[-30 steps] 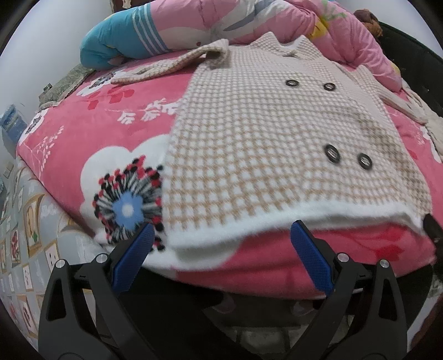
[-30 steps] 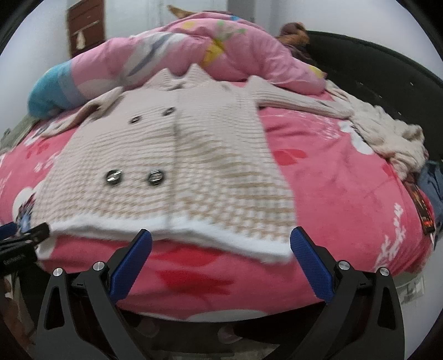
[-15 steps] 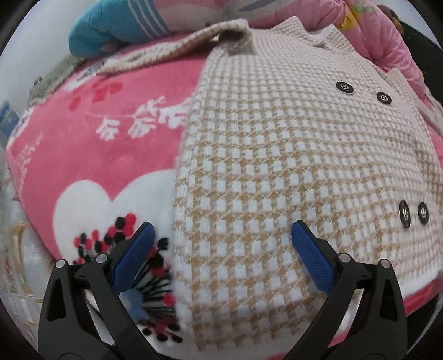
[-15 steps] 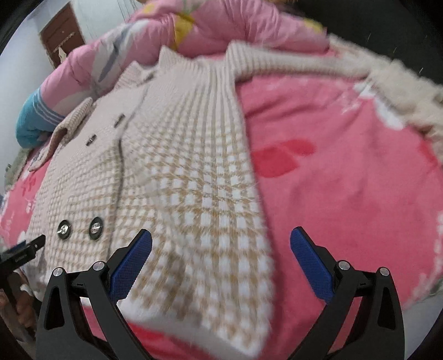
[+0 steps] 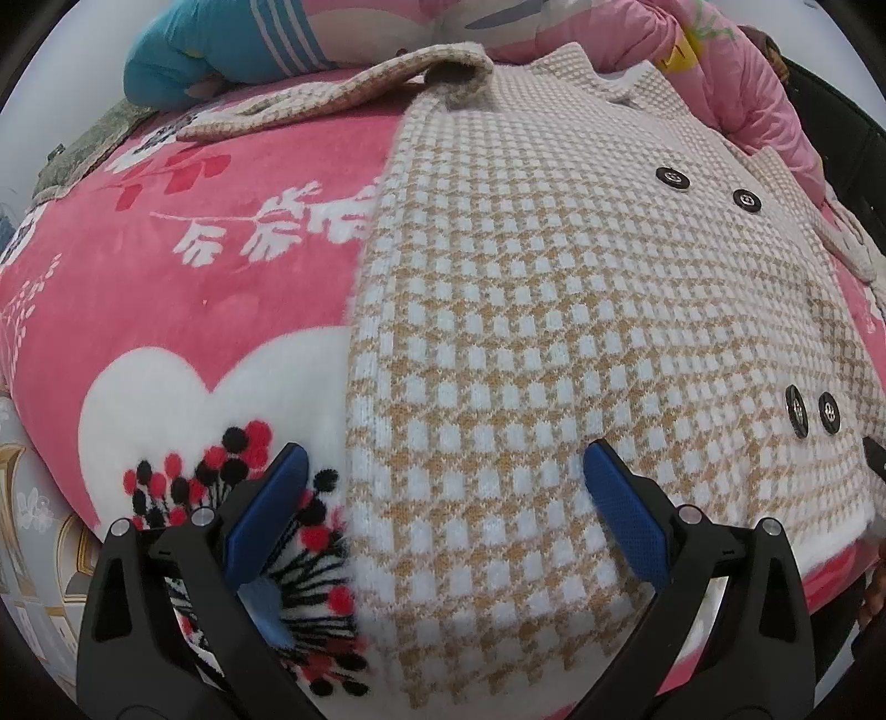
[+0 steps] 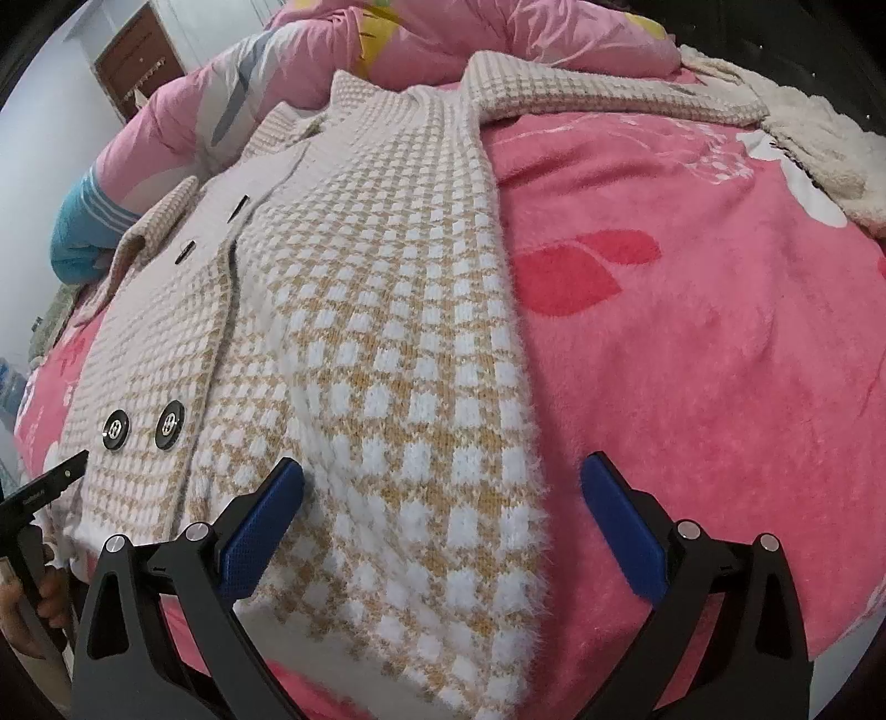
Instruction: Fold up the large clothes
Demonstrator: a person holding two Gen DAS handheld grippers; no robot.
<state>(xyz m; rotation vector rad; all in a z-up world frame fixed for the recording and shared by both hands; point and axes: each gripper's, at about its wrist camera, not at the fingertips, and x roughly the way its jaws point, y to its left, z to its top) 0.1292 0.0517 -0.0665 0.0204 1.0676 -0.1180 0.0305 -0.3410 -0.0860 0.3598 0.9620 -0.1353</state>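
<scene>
A beige and white checked knit cardigan (image 5: 554,310) with black buttons lies flat, front up, on a pink blanket. Its sleeves stretch out to both sides. My left gripper (image 5: 443,487) is open and hovers over the cardigan's bottom left corner, its jaws straddling the left side edge. My right gripper (image 6: 440,493) is open and hovers over the bottom right corner of the cardigan (image 6: 376,343), its jaws straddling the right side edge. Neither holds anything. The left gripper's tip (image 6: 50,487) shows at the left edge of the right wrist view.
The pink flowered blanket (image 5: 183,299) covers the bed (image 6: 692,343). A pink and blue quilt (image 5: 249,44) is bunched along the far side. A cream fleece garment (image 6: 819,144) lies at the far right. Tiled floor (image 5: 33,531) shows beyond the bed's left edge.
Both grippers have moved forward from below the hem to over the cardigan's bottom corners, closer to the fabric. Both stay open.
</scene>
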